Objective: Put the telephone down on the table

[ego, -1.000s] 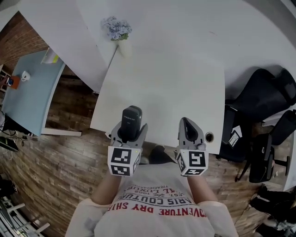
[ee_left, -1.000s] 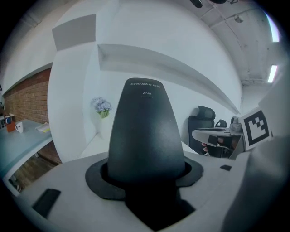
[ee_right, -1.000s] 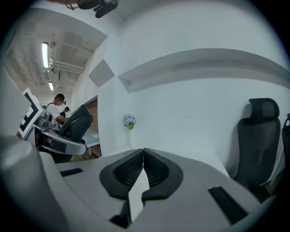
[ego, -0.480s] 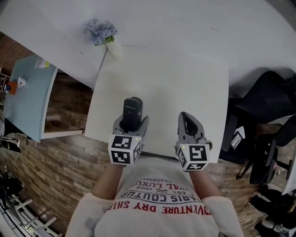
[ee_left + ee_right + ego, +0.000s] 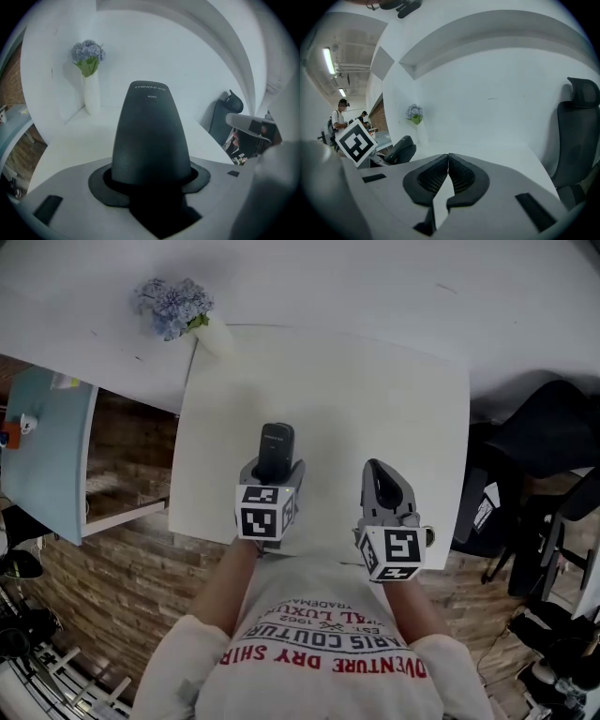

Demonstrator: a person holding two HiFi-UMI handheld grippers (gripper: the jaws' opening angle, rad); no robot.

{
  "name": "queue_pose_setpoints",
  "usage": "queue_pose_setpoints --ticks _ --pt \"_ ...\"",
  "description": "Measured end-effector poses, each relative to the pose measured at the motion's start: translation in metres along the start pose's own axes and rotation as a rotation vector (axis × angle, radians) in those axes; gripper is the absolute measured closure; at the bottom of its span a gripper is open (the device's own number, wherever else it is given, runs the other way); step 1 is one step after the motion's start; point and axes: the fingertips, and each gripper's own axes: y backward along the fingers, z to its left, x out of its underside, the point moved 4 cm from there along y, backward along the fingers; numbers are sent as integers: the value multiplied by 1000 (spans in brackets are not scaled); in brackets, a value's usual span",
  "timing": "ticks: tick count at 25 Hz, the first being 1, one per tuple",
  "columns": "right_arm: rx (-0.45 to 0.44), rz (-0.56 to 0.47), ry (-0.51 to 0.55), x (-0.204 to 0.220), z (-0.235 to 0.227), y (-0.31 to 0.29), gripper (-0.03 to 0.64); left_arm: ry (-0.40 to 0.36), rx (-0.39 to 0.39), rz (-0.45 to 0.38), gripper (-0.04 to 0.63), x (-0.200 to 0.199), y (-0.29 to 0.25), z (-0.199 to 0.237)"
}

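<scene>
A black telephone handset (image 5: 276,451) (image 5: 149,140) is clamped in my left gripper (image 5: 273,470) and sticks out forward past the jaws, over the near part of the white table (image 5: 375,399). In the left gripper view the handset fills the middle, with the jaws closed round its lower end. To the right, my right gripper (image 5: 381,486) (image 5: 448,164) hovers over the table's near edge. Its ribbed pads meet at the tips and hold nothing.
A white vase with blue flowers (image 5: 178,310) (image 5: 89,75) stands at the table's far left corner. Black office chairs (image 5: 544,446) crowd the right side. A pale blue table (image 5: 37,456) lies at the left, with wooden floor between.
Both grippers have moved forward from the table's near edge to over its surface. The left one has gone down and tipped lower with the handset in it.
</scene>
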Motion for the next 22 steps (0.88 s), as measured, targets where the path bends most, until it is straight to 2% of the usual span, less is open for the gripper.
queue_pose_setpoints --ticks 5,11,15,22 --pt "6 31 -37 4 -3 -25 592 18 -18 100 313 6 -47 16" --pt "18 47 -33 7 -1 -46 592 -47 -48 195 313 13 -79 26" --pt "14 43 -41 5 2 -46 592 -58 -54 252 313 22 -90 25" --pt "16 59 -53 11 -3 -52 592 -70 -99 272 313 22 -95 23"
